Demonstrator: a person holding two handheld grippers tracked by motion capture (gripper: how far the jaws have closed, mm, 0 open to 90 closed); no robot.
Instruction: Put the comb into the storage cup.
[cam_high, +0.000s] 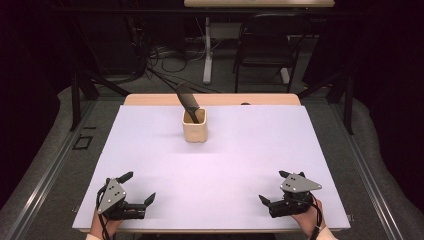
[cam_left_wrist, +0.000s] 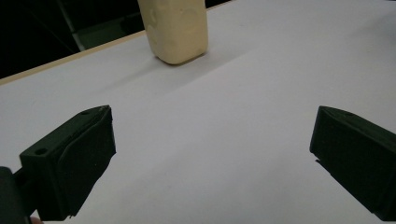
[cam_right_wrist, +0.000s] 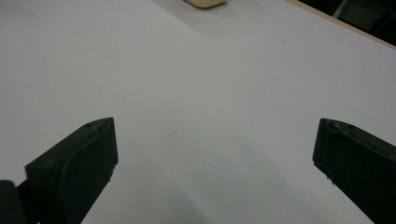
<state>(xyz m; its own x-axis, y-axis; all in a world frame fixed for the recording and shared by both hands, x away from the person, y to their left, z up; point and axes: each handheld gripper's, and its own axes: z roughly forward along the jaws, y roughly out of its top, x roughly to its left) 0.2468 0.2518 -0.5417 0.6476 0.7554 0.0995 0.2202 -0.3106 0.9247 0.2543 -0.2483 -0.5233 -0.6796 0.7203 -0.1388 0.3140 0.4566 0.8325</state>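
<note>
Cream-coloured and roughly square, the cup (cam_high: 194, 126) stands upright on my white table (cam_high: 240, 150), toward the far edge and a little left of the middle. A dark utensil (cam_high: 189, 102) sits inside it, its lower end down in the cup and its upper part leaning back and to the left, out over the rim.

My left gripper (cam_high: 137, 188) rests at the near left corner of the table, held in a hand (cam_high: 107, 222) that comes in from the bottom edge. Its jaws are spread wide with nothing between them. From the high view the cup lies well apart from it, ahead and to its right. In the left gripper view the cup (cam_left_wrist: 177, 29) rises at the top of the frame, a bit left of centre, with bare white surface between it and the two black jaws; the top of the cup is cut off there, so I cannot see the utensil from that side.

My right gripper (cam_high: 274, 187) rests at the near right corner, also held in a hand (cam_high: 310, 220). Its jaws too stand wide apart and hold nothing. The cup is well apart from it, ahead and to its left. In the right gripper view just the cup's base (cam_right_wrist: 204, 3) peeks in at the top edge.
</note>
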